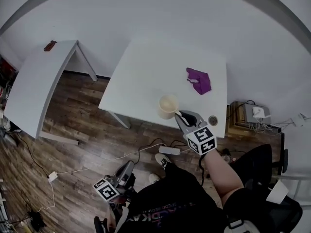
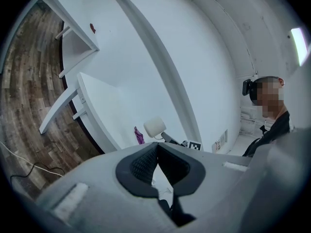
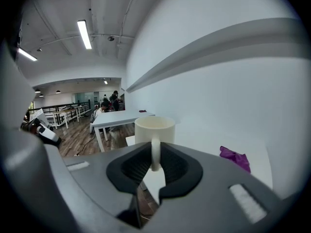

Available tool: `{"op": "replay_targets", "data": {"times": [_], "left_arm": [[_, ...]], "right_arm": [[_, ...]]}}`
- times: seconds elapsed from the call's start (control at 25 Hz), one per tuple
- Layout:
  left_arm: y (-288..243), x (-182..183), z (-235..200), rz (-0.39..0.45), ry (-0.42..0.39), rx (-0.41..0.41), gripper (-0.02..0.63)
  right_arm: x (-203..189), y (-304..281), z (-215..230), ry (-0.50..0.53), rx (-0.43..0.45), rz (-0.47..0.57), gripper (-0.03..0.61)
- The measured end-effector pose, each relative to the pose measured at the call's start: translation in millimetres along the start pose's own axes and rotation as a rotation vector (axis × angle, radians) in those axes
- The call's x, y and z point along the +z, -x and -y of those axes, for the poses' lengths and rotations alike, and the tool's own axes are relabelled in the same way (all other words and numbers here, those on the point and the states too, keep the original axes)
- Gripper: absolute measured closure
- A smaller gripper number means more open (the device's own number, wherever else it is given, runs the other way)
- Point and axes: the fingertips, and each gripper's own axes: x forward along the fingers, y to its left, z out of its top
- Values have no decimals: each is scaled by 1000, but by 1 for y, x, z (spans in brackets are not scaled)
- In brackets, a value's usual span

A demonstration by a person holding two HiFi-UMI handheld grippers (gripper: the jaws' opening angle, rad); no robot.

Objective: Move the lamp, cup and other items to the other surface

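Right gripper view: at frame centre the cup (image 3: 154,129) is clamped by its handle in the jaws of the right gripper (image 3: 154,154), held upright for carrying; the jaws of the left gripper (image 2: 156,147) are pressed together, empty.

**Cup held by its handle at the table edge**

The cream cup (image 1: 168,106) is upright with its mouth facing up. Its handle is clamped between the jaws of the right gripper (image 1: 179,114), at the near edge of the white table (image 1: 146,72). The purple cloth (image 1: 199,80) lies crumpled farther back on the same table, well apart from the cup.
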Motion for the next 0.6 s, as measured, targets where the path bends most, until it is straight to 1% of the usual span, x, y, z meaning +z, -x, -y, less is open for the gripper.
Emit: {"op": "replay_targets", "data": {"times": [0.24, 0.44, 0.6], "left_arm": [[-3, -17, 12, -90, -17, -60, 618], [0, -41, 20, -178, -19, -101, 618], [-8, -62, 28, -245, -12, -140, 617]], "right_arm": [[-18, 48, -3, -35, -84, 9, 523], [-35, 92, -3, -78, -172, 22, 523], [-52, 131, 0, -107, -239, 14, 523]]}}
